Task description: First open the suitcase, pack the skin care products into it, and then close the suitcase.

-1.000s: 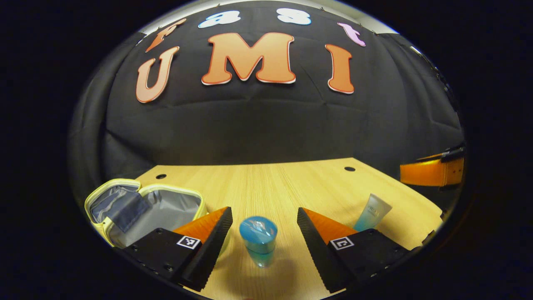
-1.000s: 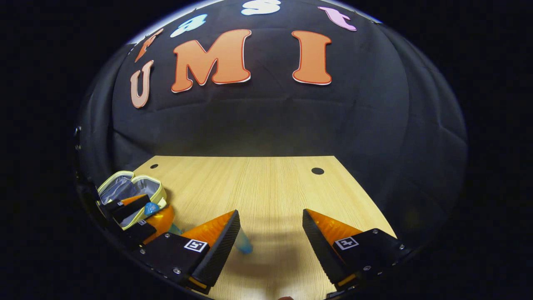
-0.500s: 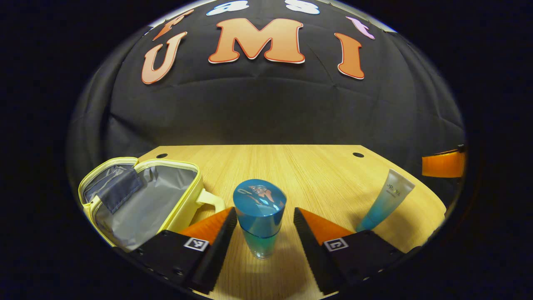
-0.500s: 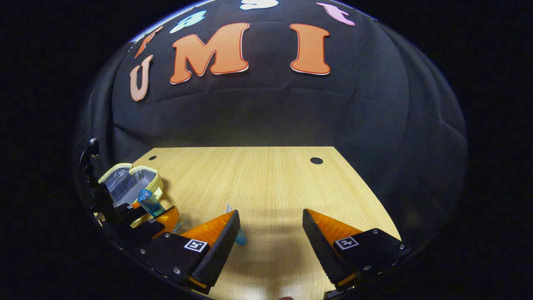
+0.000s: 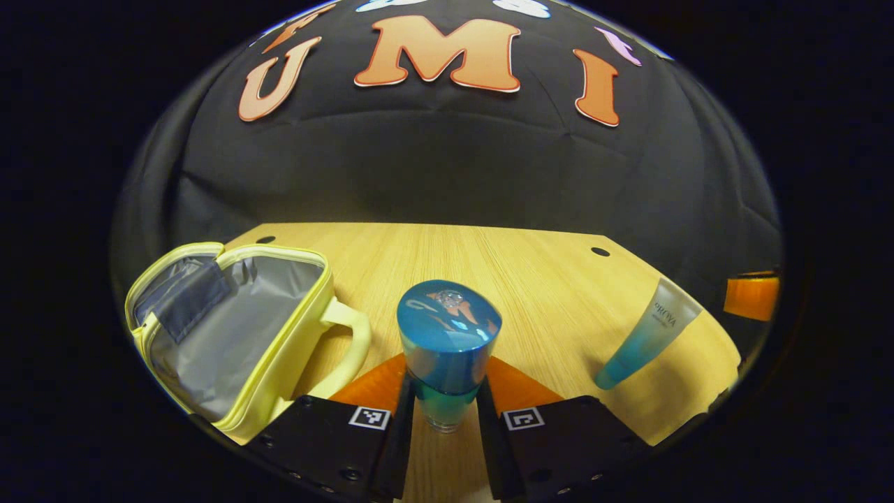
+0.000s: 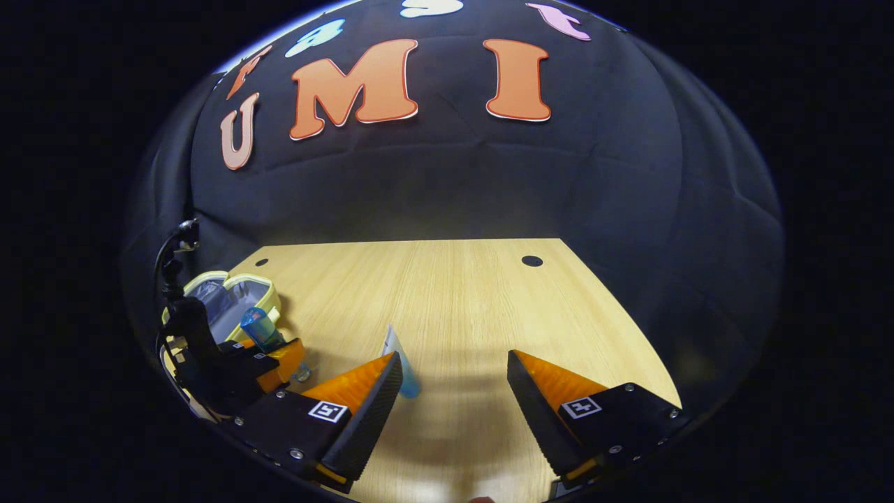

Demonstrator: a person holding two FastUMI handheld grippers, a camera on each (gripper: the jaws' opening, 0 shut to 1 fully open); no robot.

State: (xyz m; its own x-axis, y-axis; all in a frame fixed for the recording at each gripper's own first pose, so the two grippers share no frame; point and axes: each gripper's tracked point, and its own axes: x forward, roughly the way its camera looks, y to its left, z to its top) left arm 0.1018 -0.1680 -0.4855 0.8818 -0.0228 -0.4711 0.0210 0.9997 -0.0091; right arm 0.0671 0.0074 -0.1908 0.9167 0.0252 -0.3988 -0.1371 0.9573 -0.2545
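My left gripper (image 5: 443, 419) has its jaws drawn in on the blue-capped bottle (image 5: 447, 349), a finger pressing on each side of the clear lower body just below the cap. The bottle stands upright between them, its base at or just above the tabletop (image 5: 531, 279); I cannot tell whether it is touching the wood. From the right gripper view I see the same bottle (image 6: 260, 328) held in the left gripper (image 6: 269, 356), right beside the case.

To the left of the bottle, in the left gripper view, the yellow suitcase (image 5: 230, 328) lies open, its grey lining showing and a darker pocket flap on the inside of the raised lid. Its loop handle (image 5: 349, 342) points toward the bottle, near it but apart from it. Nothing lies inside that I can make out.

Off to the right, the skin care tube (image 5: 646, 332) lies on the wood, its blue cap end toward me and its pale end slanting away. In the right gripper view that tube (image 6: 398, 360) lies just past my right gripper's left fingertip (image 6: 391, 377), partly hidden by it.

My right gripper (image 6: 454, 388) has its jaws spread wide with only bare wood between them, holding nothing. Its far edge shows at the right rim of the left gripper view.
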